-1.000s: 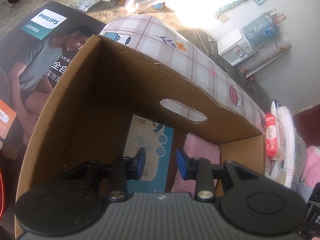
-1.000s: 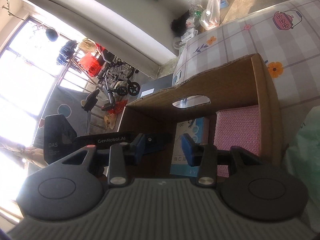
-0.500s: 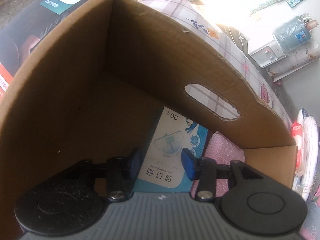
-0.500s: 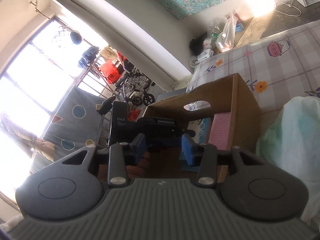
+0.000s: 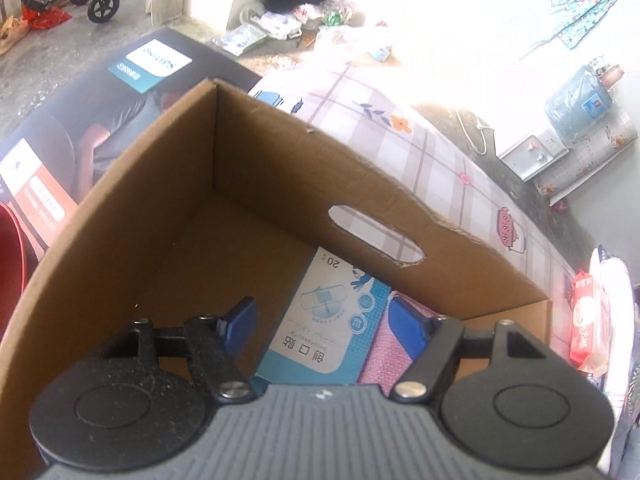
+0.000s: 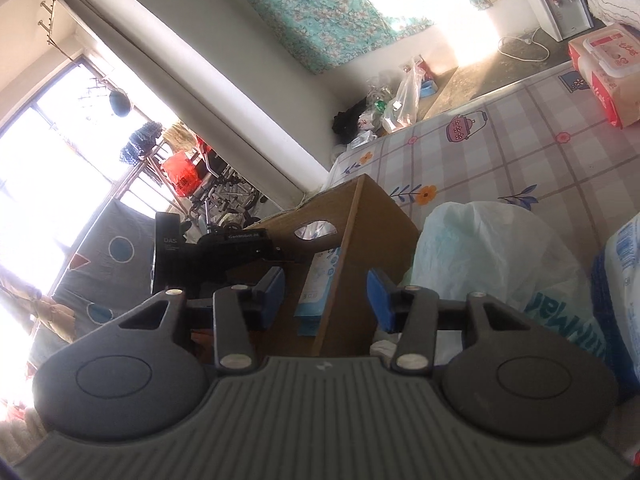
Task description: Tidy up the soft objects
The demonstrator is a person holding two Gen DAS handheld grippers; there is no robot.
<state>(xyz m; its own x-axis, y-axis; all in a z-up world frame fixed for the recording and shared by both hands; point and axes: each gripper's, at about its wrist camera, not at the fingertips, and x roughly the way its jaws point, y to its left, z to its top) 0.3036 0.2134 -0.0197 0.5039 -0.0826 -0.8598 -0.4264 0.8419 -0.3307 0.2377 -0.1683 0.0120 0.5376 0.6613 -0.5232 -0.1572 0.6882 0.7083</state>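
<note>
Plaid bedsheet (image 5: pixel 440 160) under cardboard box (image 5: pixel 168 208); blue plaster pack (image 5: pixel 332 328) now flat inside, beside pink cloth (image 5: pixel 380 356). Left hand-held gripper (image 5: pixel 324 322) opening, empty — pack released. Right hand-held gripper (image 6: pixel 326 294) opening too, empty, pulled back toward plastic bag (image 6: pixel 480 248), prob. next.

Brown cardboard box (image 5: pixel 280 184) holds a light-blue packet (image 5: pixel 332 328) and pink cloth (image 5: pixel 380 356) on a checked floral sheet (image 5: pixel 440 152)

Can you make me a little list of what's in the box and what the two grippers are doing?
box: cardboard box on a checked cloth
inside: blue plaster packet, pink cloth beside it
left gripper: above the box, jaws opening, holding nothing
right gripper: outside the box, jaws opening, holding nothing
waiting nearby: white plastic bag, wet wipes pack
</note>
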